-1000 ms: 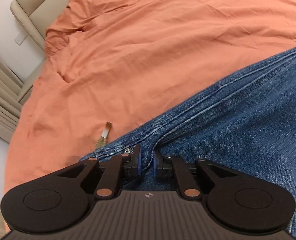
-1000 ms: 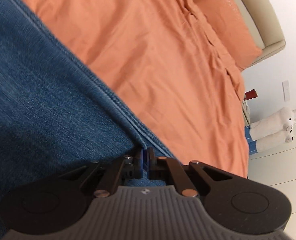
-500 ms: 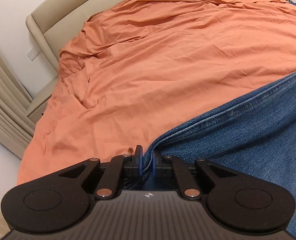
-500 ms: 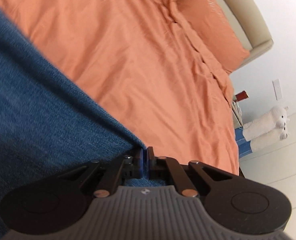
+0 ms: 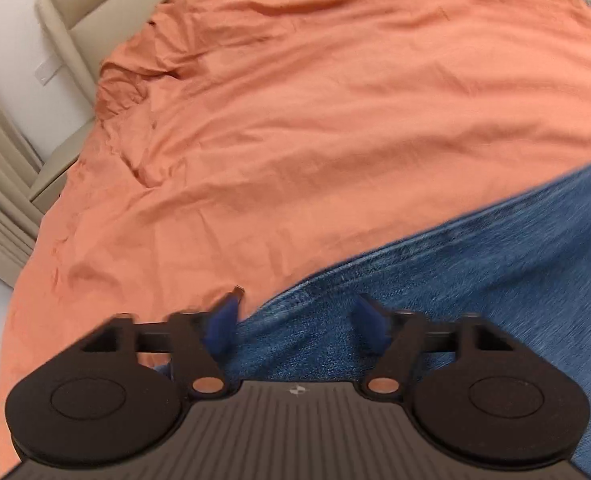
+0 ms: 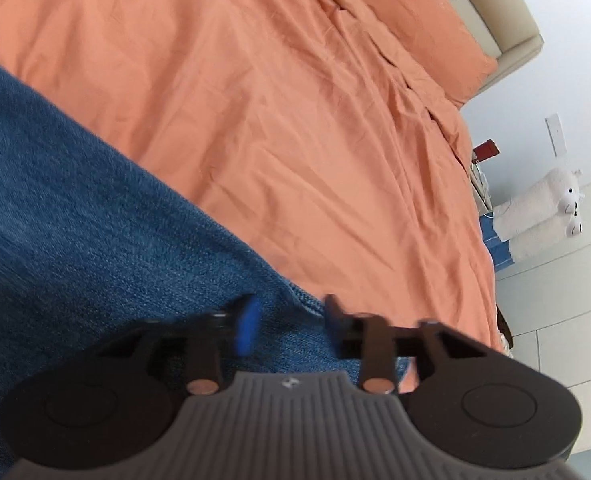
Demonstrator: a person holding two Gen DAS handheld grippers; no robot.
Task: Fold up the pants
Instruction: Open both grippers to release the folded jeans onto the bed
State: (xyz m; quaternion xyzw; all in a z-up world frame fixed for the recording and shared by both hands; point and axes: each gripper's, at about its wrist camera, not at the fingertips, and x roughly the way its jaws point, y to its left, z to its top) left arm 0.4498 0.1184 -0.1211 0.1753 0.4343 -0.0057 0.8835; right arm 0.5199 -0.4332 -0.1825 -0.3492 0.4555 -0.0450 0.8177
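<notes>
Presently spread flat on orange bedding point(image 5: 335, 128): blue denim pants point(image 5: 495, 280), seamed edge running diagonally from low left to upper right in the left wrist view, from upper left to low right in the right wrist view.

Left gripper point(image 5: 297, 314): jaws wide apart, nothing held; left blue pad point(image 5: 223, 320) over the sheet just off the seam, denim edge passing between the fingers. Tilted down over the cloth, close above it.

Right gripper point(image 6: 289, 320): jaws parted, nothing held; denim corner lying between the fingers, bedding just beyond. Likewise angled downward, close over the fabric.

Both about equally near, one at each end of the same edge. Fold apparently just laid; next grasp likely elsewhere along the pants. Slight motion blur on both.

Beyond: pillow point(image 6: 423, 36), beige headboard point(image 6: 491, 8), plush toy point(image 6: 539, 212).
</notes>
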